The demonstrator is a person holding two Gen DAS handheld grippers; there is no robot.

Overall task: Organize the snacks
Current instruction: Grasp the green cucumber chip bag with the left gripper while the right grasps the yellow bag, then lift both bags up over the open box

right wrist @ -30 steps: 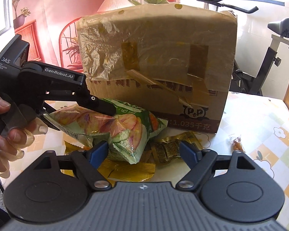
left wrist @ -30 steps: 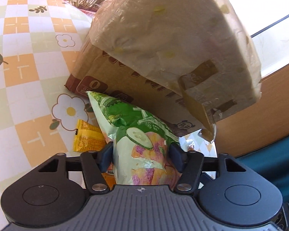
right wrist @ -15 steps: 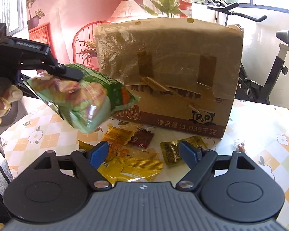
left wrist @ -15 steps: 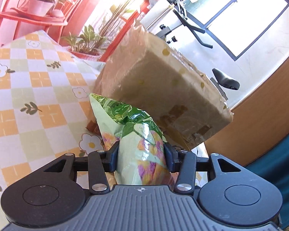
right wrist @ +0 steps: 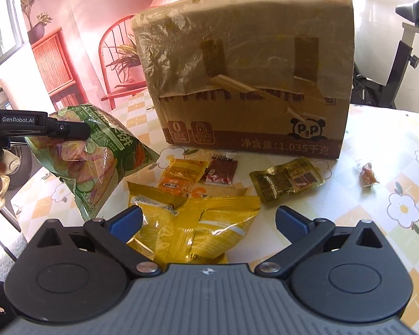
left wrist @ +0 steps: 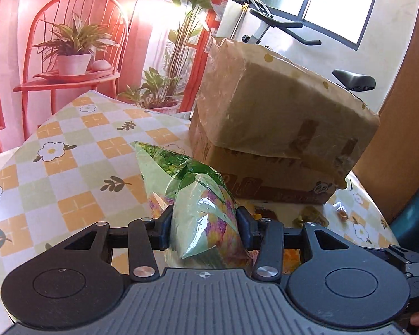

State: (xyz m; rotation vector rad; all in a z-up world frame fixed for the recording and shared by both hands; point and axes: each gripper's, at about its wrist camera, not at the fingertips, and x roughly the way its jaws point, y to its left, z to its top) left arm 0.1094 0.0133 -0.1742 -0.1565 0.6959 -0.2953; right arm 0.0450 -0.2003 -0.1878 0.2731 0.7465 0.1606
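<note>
The left gripper (left wrist: 204, 233) has its fingers (left wrist: 166, 230) squeezed on the green chip bag (left wrist: 201, 209), which is up in the air, off the table (left wrist: 69, 162) and in front of the big cardboard box (left wrist: 279, 128). Those fingers have just been closing a little more on the bag. The bag is puffy and slippery, so it could slide out and drop, or the chips inside could crack if the squeeze gets too hard. The box top looks shut and taped, so I cannot tell where the bag could go in. The right gripper (right wrist: 208, 220) has just been opening its fingers very wide, and nothing is between them. It hangs over the yellow snack bag (right wrist: 198, 226) on the table. Small packets (right wrist: 286, 180) lie close by, so it might bump them or grab two at once.
</note>
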